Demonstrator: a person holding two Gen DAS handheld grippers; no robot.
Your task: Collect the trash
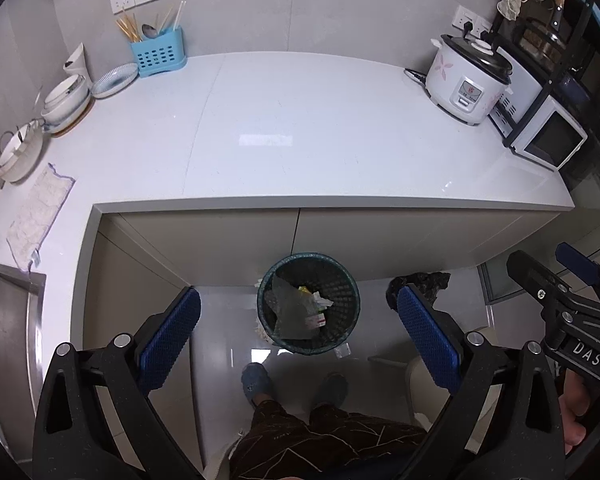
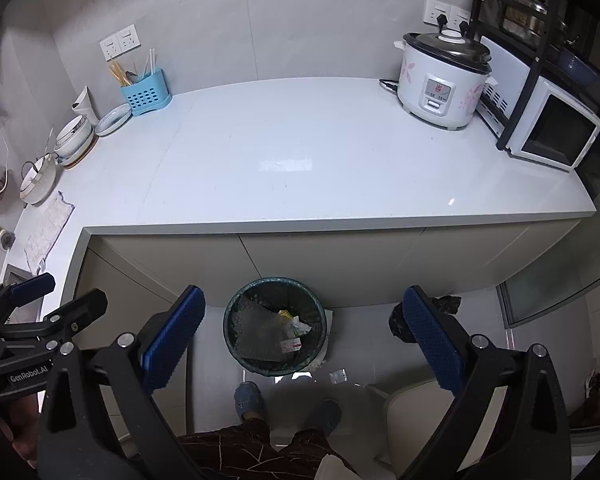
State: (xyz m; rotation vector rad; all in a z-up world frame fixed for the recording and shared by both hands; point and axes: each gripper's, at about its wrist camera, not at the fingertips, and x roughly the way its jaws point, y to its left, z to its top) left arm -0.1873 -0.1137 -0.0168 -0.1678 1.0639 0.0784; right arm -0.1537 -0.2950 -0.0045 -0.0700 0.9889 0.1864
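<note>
A dark mesh waste bin [image 1: 309, 304] stands on the floor in front of the counter cabinets, with clear plastic and wrappers [image 1: 300, 310] inside. It also shows in the right wrist view [image 2: 275, 326]. My left gripper [image 1: 300, 344] is open and empty, held high above the bin. My right gripper [image 2: 302, 344] is open and empty, also above the bin. A small clear scrap [image 2: 337, 376] lies on the floor beside the bin. A black bag [image 2: 446, 306] lies on the floor to the right.
The white countertop [image 1: 300, 132] carries a rice cooker [image 1: 466, 84], a toaster oven [image 1: 548, 140], a blue utensil holder [image 1: 158, 54], stacked bowls [image 1: 66, 98] and a cloth [image 1: 40, 212]. A sink [image 1: 4, 320] is at the left. The person's feet [image 1: 256, 382] stand below the bin.
</note>
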